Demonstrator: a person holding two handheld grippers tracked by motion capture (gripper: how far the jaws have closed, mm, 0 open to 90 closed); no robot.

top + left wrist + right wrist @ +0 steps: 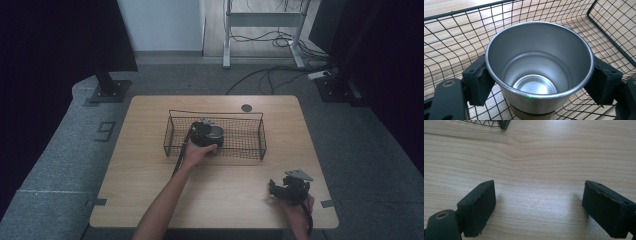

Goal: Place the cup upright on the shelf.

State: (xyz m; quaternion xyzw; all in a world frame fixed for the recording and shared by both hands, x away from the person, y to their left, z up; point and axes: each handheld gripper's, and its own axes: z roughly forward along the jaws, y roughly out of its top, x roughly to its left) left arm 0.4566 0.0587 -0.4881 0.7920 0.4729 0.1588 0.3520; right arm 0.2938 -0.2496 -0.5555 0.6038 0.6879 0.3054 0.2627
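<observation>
Pale wood grain covers the table (150, 200), which stands on grey carpet with dark curtains at both sides and cables trailing across the floor at twelve o'clock. On the far half of the tabletop sits a black wire basket (250, 145), its long side running from nine o'clock to three o'clock.

Inside the basket, toward its nine o'clock end, is a metal cup (540, 65). It stands upright, its open mouth up and its long axis vertical. The left gripper (540, 82) reaches into the basket from six o'clock, and its two black jaws press on the cup's outer wall just under the rim, one pad at nine o'clock and one at three o'clock in the left gripper view. The cup's base seems to hang just over the basket's mesh floor, though whether it touches cannot be told.

The right gripper (539, 205) rests apart at the table's near edge, around five o'clock from the basket. Its jaws stand wide open with only bare wood between them, and the basket's corner shows far off at eleven o'clock in the right gripper view.

The left hand (197, 152) is by far the nearer one. Any next move likely runs along the cup's vertical axis: straight down to set it, or straight up over the basket wall.
</observation>
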